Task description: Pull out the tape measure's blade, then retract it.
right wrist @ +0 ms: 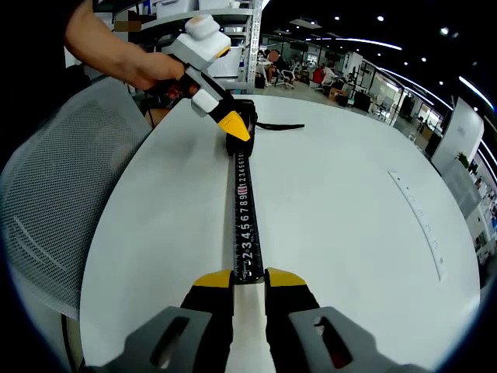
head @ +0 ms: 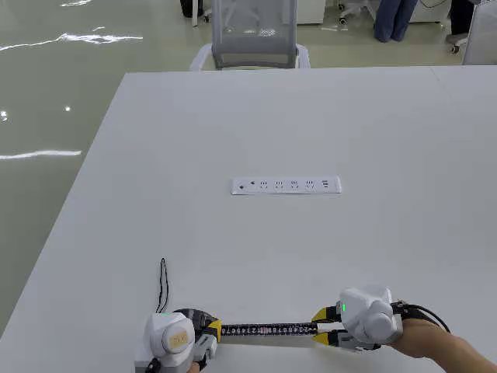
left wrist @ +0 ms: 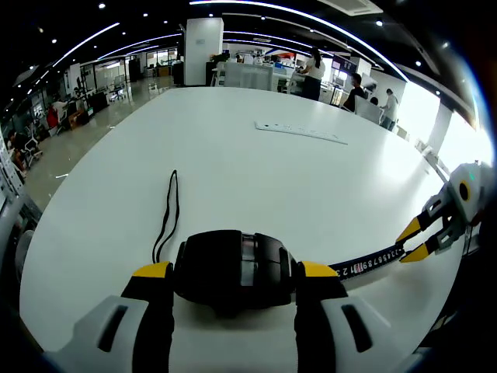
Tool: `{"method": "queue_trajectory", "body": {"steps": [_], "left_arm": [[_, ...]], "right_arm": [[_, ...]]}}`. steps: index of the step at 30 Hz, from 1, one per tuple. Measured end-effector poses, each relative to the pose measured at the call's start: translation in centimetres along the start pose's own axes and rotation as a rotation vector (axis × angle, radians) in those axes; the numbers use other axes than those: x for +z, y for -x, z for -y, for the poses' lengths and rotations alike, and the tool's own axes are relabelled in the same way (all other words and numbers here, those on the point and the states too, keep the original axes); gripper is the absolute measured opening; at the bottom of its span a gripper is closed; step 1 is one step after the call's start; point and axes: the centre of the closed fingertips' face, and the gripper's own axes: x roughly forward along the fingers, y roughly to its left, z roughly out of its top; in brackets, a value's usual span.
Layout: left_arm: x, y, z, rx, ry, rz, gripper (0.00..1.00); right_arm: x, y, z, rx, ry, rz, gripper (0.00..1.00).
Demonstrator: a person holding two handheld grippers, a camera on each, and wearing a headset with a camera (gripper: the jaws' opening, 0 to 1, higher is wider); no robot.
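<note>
So the white left hand-held gripper with yellow-tipped jaws (head: pixel 211 336) is clamped around the chunky black tape measure case (left wrist: pixel 233 264), which sits on the white surface (head: pixel 311 116) at the near edge, left side; the matching right hand-held gripper (right wrist: pixel 248 278) is pinched shut on the tip of the black numbered blade (right wrist: pixel 245 210); the blade lies flat and straight between the two, pulled out to the right; a thin black strap loop (head: pixel 163 284) trails off the case toward the far side; a white power strip (head: pixel 286 186) lies mid-surface, well apart; a grey mesh chair (head: pixel 255 31) stands at the far edge.
</note>
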Motion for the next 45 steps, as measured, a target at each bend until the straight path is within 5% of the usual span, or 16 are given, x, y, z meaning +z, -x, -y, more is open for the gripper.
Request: {"method": "queue_trajectory", "body": {"steps": [45], "left_arm": [[0.1,0.0,-0.2,-0.013,0.011,0.001,0.6]], "right_arm": [[2.0,-1.7,-0.1,0.015,0.003,0.023,0.13]]}}
